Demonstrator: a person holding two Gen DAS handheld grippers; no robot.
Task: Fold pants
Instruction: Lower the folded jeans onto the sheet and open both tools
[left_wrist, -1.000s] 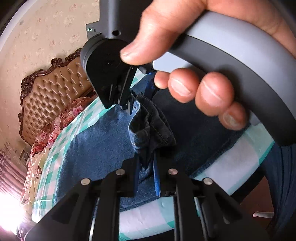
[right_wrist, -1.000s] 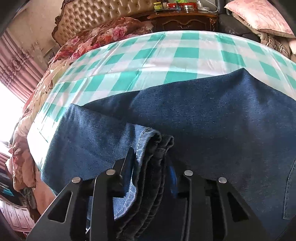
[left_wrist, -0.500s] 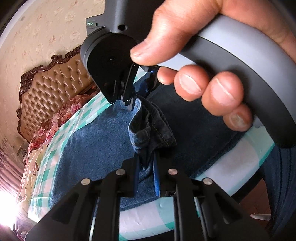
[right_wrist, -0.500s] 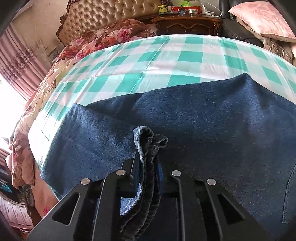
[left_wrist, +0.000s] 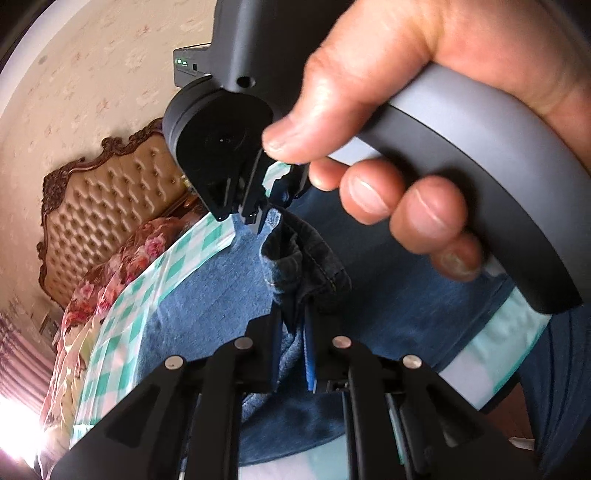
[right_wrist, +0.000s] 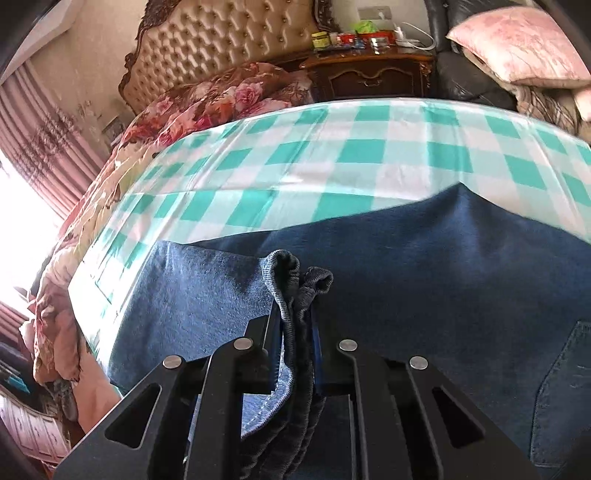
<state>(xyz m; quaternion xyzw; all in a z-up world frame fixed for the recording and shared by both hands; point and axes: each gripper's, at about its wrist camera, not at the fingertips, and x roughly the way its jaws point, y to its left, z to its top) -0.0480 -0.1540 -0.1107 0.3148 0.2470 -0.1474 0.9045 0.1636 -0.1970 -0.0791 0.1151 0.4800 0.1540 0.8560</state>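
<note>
Blue denim pants (right_wrist: 424, 280) lie spread on a green-and-white checked cloth (right_wrist: 332, 155). My right gripper (right_wrist: 295, 332) is shut on a bunched hem of the pants (right_wrist: 299, 280), lifted off the cloth. My left gripper (left_wrist: 293, 325) is shut on the same bunched denim edge (left_wrist: 303, 258). In the left wrist view the right gripper's body (left_wrist: 221, 147) and the hand holding it (left_wrist: 406, 110) sit just above the bunch, its fingers (left_wrist: 255, 206) pinching the fabric's far end. The rest of the pants (left_wrist: 207, 295) lies flat below.
A tufted headboard (right_wrist: 221, 40) and a floral quilt (right_wrist: 221, 103) lie beyond the cloth. A dark wooden nightstand (right_wrist: 369, 74) with small items and a pink pillow (right_wrist: 517, 48) are at the back right. Pink curtains (right_wrist: 44, 147) hang at the left.
My right gripper closed on the bunched hem, which was loose between its open fingers a second ago. Both grippers have lifted slightly; more of the checked cloth and headboard shows.
</note>
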